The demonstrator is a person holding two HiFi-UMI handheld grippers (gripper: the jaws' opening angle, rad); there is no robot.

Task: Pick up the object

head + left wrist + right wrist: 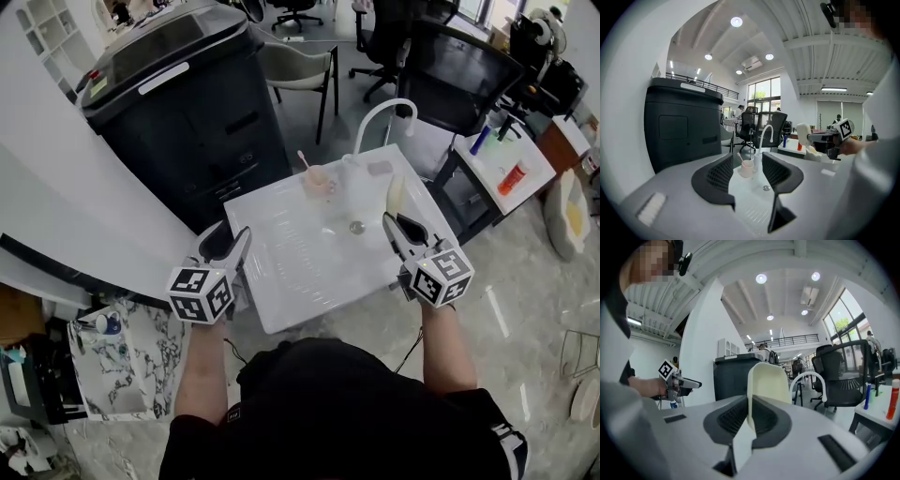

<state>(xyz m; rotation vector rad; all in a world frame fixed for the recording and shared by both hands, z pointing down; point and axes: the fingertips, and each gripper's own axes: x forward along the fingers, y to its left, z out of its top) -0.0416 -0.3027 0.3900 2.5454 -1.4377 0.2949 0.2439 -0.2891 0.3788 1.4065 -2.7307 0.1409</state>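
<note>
A flat cream object (396, 194) stands upright between the jaws of my right gripper (390, 221), which is shut on it above the right edge of the white sink top (300, 272). The right gripper view shows the same cream object (769, 380) rising from the gripper (750, 401). My left gripper (231, 240) hovers at the sink top's left edge, open, with nothing between its fingers. Seen through its jaws, a pink cup (746, 168) with a stick in it stands farther off on the sink top.
A white curved faucet (384, 117) and a clear cup (354, 178) stand at the sink's far side, with a drain (356, 227) in the basin. A big black machine (187, 103) stands behind on the left. Office chairs (459, 75) and a side table (506, 169) with bottles are on the right.
</note>
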